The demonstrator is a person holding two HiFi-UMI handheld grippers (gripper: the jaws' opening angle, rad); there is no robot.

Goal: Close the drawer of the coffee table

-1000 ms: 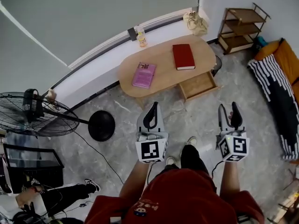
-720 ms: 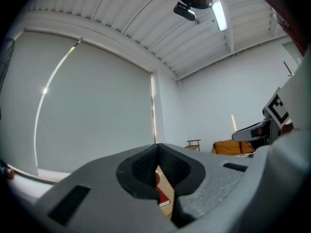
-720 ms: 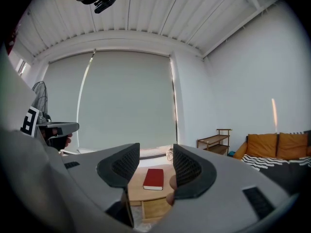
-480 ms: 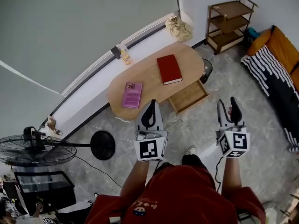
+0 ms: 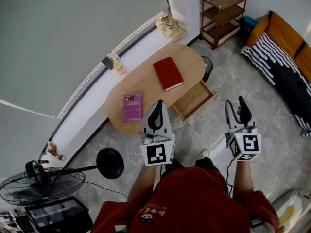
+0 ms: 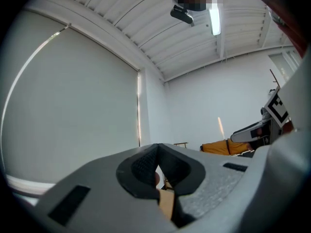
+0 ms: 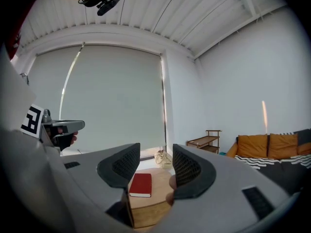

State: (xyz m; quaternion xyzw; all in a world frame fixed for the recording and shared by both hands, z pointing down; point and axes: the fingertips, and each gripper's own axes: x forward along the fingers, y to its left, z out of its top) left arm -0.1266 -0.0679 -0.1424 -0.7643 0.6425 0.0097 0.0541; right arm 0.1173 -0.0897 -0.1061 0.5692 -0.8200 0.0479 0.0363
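The oval wooden coffee table (image 5: 146, 89) stands ahead of me on the grey floor. Its drawer (image 5: 193, 100) hangs pulled out on the side facing me, and I see nothing inside it. On the top lie a red book (image 5: 168, 74) and a purple book (image 5: 132, 107). My left gripper (image 5: 158, 104) is shut, nothing in it, in the air over the table's near edge. My right gripper (image 5: 235, 106) is open and empty, right of the drawer over the floor. In the right gripper view the gripper (image 7: 156, 166) frames the red book (image 7: 141, 185). The left gripper (image 6: 156, 149) shows its jaws touching.
A black basket (image 5: 207, 66) stands by the table's right end, with a wooden shelf (image 5: 222, 12) in the corner. An orange sofa with a striped blanket (image 5: 274, 50) is at right. A floor fan (image 5: 43, 184) and its round base (image 5: 110, 163) stand at left. A bag (image 5: 172, 27) lies by the wall.
Both grippers have travelled forward toward the table with the person's steps. The table and drawer now lie closer under them, and the fan has slid to the lower left. The jaws stand as before.
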